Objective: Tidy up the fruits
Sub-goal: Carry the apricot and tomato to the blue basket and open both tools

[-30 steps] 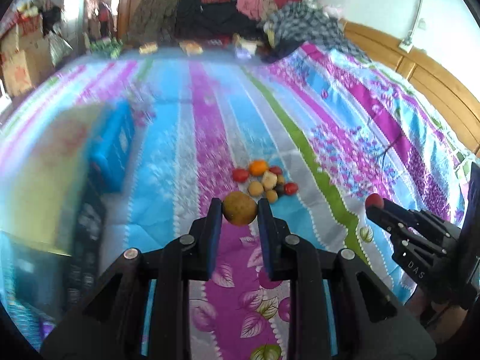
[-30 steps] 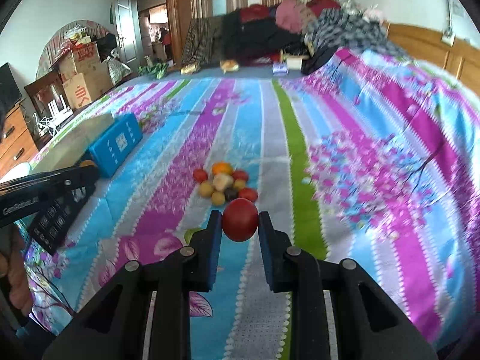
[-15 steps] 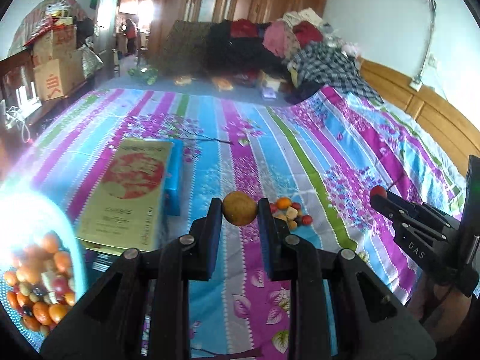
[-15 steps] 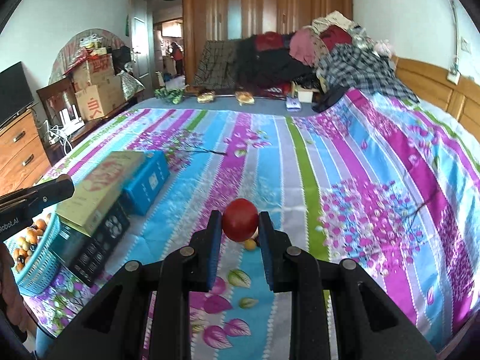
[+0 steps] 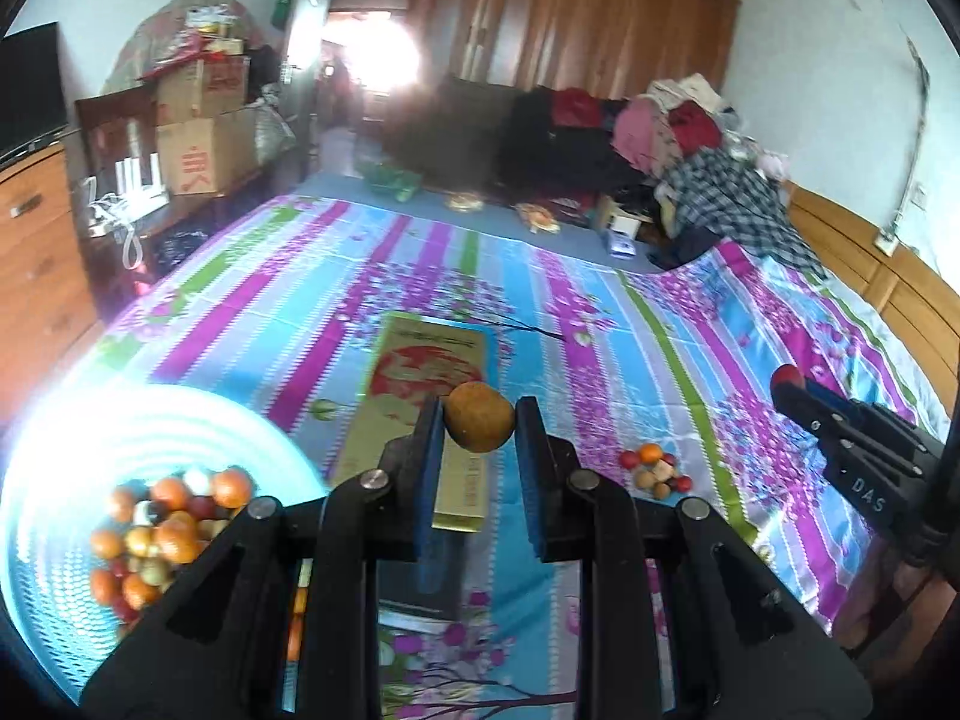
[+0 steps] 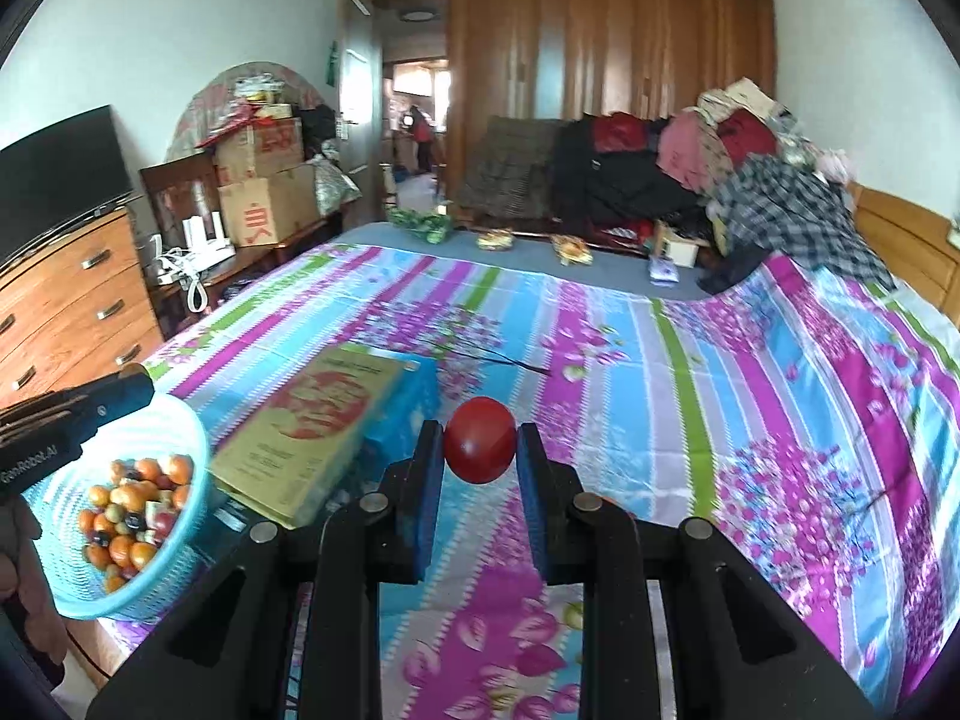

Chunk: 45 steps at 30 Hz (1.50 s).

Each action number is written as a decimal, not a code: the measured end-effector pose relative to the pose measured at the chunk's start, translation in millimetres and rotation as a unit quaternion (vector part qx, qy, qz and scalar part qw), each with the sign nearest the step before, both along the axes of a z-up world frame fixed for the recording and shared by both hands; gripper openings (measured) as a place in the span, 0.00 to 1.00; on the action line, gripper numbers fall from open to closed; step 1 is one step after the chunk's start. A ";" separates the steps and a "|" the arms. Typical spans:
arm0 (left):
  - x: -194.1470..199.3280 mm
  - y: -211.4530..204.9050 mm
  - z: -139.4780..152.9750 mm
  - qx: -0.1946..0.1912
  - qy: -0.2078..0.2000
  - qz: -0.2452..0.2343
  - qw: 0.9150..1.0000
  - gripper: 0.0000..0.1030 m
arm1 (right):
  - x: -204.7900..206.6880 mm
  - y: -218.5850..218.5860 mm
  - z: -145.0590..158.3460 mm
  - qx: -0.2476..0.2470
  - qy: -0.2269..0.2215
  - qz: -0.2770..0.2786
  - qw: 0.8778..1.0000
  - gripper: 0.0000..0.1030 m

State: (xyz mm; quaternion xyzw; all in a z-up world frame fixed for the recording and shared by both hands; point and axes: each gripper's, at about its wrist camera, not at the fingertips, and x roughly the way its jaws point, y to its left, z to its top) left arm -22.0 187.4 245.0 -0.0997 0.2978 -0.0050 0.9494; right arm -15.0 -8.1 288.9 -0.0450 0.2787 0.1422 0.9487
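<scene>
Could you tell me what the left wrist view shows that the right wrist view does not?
Only the left wrist view shows the left gripper shut on a brown fruit and the small fruit pile on the bedspread. Only the right wrist view shows the right gripper shut on a red fruit and the television. Both show the blue basket of fruit and the yellow box.

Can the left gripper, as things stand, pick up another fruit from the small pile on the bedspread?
Probably not yet: the left gripper is shut on a brown fruit, so its jaws are occupied. The pile itself lies uncovered.
</scene>
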 end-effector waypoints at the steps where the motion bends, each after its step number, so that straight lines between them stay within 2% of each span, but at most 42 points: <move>1: -2.9 6.5 0.2 0.001 0.000 0.008 1.000 0.24 | -1.2 10.8 3.5 0.000 -0.003 0.009 1.000 0.27; 14: -33.9 92.8 4.2 0.005 0.009 0.105 0.994 0.24 | -21.8 136.5 23.3 0.003 -0.003 0.126 0.992 0.27; 26: -55.0 152.0 -22.1 0.003 0.050 0.172 0.984 0.24 | -36.9 232.8 0.6 -0.006 0.051 0.216 0.975 0.27; 34: -59.9 171.2 -39.4 0.005 0.080 0.192 0.978 0.24 | -38.5 265.0 -25.8 -0.014 0.114 0.253 0.961 0.27; 45: -59.7 183.4 -51.8 0.008 0.098 0.189 0.977 0.24 | -38.9 278.8 -48.0 -0.024 0.147 0.260 0.954 0.27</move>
